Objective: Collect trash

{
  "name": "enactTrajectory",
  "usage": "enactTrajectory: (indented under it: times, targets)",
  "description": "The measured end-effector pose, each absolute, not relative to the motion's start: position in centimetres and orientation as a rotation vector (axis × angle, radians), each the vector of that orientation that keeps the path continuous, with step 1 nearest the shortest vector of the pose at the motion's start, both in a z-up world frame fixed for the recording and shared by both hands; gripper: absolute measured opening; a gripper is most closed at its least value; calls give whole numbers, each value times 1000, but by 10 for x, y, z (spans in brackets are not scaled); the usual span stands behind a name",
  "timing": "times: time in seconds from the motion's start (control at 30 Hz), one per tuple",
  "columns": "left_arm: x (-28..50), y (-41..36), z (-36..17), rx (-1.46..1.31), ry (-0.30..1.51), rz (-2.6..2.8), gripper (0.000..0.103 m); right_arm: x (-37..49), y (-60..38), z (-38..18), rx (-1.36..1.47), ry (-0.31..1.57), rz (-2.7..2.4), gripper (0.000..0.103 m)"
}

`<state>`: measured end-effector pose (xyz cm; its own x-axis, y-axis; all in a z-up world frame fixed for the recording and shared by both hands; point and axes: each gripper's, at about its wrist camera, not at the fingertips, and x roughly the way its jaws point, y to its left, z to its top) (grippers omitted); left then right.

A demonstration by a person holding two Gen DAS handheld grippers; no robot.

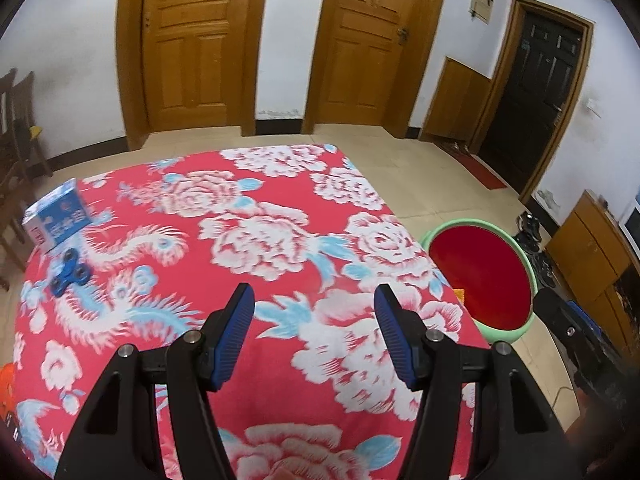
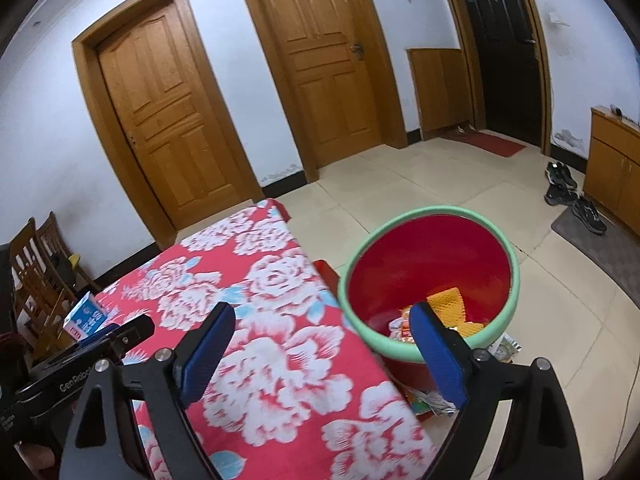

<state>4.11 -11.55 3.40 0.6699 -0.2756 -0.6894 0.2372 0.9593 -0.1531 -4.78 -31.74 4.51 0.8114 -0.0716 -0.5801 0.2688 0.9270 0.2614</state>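
Observation:
My left gripper [image 1: 314,300] is open over the red flowered tablecloth [image 1: 280,208], with nothing between its blue pads. Far left on the table stand a blue and white carton [image 1: 54,216] and a blue fidget spinner [image 1: 70,274]. A red bin with a green rim [image 2: 432,272] stands on the floor at the table's right side, holding orange and yellow wrappers [image 2: 448,304]. My right gripper [image 2: 322,316] hangs open and empty across the table's edge and the bin's near rim. The bin [image 1: 480,276] also shows in the left wrist view.
More paper scraps [image 2: 432,400] lie on the floor beside the bin. Wooden chairs [image 2: 36,280] stand left of the table. Shoes [image 2: 568,188] and a mat lie by a cabinet at the right. Closed wooden doors line the far wall. An orange item [image 1: 6,384] shows at the table's left edge.

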Motion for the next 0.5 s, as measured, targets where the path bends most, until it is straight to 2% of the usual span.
enactTrajectory:
  times: [0.5]
  targets:
    - [15, -81, 48, -86, 739, -202, 62, -63, -284, 62, 297, 568, -120, 91]
